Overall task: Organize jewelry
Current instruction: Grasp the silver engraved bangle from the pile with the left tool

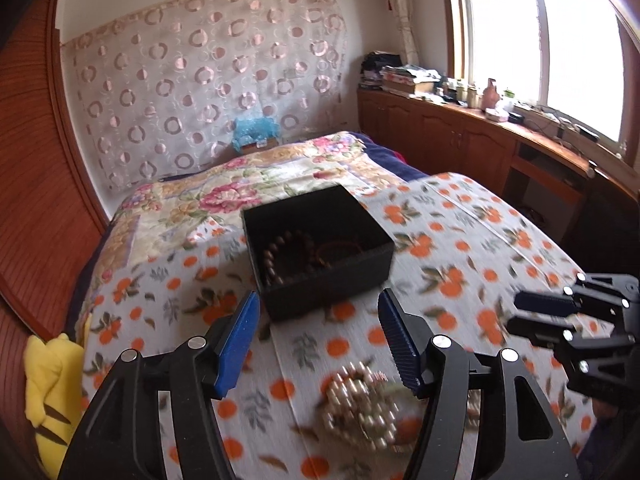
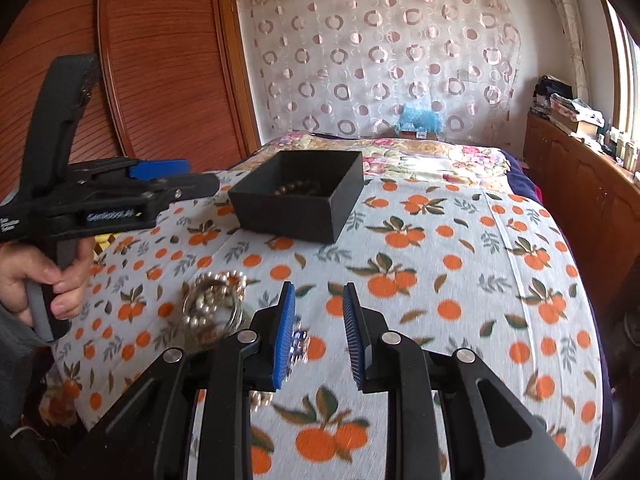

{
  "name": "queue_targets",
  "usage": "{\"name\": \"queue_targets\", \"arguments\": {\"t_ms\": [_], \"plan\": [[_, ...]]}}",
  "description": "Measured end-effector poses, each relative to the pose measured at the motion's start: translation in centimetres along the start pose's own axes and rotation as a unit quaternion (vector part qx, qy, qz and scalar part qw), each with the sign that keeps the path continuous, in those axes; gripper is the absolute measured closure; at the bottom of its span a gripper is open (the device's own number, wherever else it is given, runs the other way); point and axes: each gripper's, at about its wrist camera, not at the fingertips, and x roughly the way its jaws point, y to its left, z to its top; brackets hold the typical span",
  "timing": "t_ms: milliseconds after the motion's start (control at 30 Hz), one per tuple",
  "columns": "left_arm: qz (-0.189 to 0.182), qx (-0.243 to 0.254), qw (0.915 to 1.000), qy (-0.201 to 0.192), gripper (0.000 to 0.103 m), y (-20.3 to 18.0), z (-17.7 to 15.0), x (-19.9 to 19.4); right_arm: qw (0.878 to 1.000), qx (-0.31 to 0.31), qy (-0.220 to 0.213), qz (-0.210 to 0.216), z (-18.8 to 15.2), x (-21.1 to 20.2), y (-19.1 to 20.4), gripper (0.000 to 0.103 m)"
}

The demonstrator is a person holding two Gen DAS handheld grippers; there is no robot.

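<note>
Both tongs are apart and empty: your left tongs [image 1: 318, 334] hang right over the pearl bead pile [image 1: 362, 404] on the bed [image 1: 460, 216], so they are nearer; the black box [image 1: 320, 246] with bracelets lies straight ahead, beyond the pile. Your right tongs [image 2: 319, 334] wait beside it.

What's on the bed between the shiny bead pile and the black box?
Nothing but bedsheet. In the right wrist view, only bare orange-print bedsheet shows between the pearl bead jewelry and the black box. The left wrist view shows the same.
</note>
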Motion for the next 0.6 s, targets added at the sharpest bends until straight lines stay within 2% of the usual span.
{"name": "queue_targets", "arguments": {"t_ms": [67, 133, 200, 600], "plan": [[-0.004, 0.005, 1.0000, 0.000, 0.034, -0.4, -0.9, -0.5, 1.000, -0.003, 0.002, -0.001, -0.6, -0.3, 0.5, 0.076], [-0.009, 0.008, 0.9999, 0.001, 0.032, -0.8, -2.0, -1.0, 1.000, -0.005, 0.003, -0.004, -1.1, -0.5, 0.8, 0.065], [-0.013, 0.009, 0.9998, 0.007, 0.032, -1.2, -2.9, -1.2, 1.000, -0.008, 0.005, -0.005, -1.6, -0.7, 1.1, 0.060], [-0.036, 0.008, 0.9981, 0.050, 0.032, -2.6, -6.7, -0.3, 0.999, -0.018, 0.036, -0.017, -4.3, 0.2, 1.3, 0.060]]}}
